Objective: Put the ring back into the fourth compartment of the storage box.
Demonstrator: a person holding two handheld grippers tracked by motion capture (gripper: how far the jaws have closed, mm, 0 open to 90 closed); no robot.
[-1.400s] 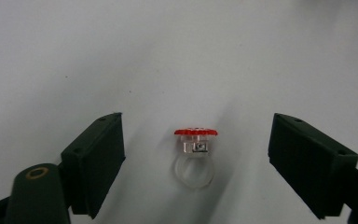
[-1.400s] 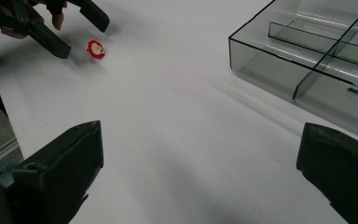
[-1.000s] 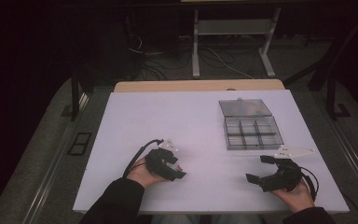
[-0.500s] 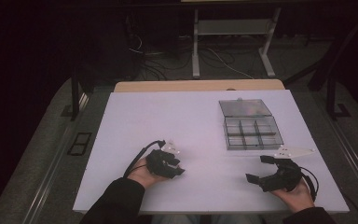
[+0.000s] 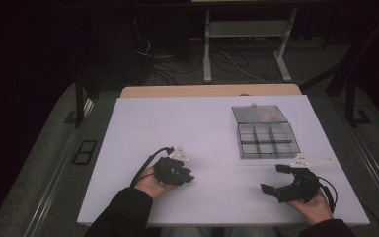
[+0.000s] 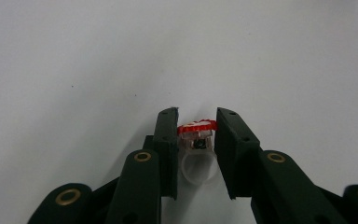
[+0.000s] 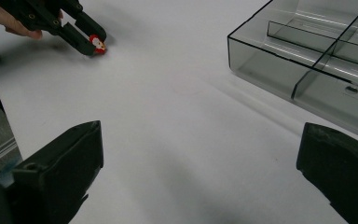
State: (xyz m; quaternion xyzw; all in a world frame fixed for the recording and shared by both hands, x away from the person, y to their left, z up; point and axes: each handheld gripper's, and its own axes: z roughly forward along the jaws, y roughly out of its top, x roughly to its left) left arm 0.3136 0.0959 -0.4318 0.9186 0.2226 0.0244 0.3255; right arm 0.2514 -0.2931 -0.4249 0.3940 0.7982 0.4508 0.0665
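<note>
Pinching a small toy ring [image 6: 196, 140] between its matte black jaws, the left hand-held gripper [image 5: 186, 177] sits low on the smooth white desk [image 5: 187, 123]. The ring has a clear plastic band and a round red-and-white top, and it lies right at the jaw tips. The right hand-held gripper [image 5: 275, 179] rests with jaws spread wide and empty, near a smoky translucent compartment box [image 5: 265, 132] with thin dividers.
</note>
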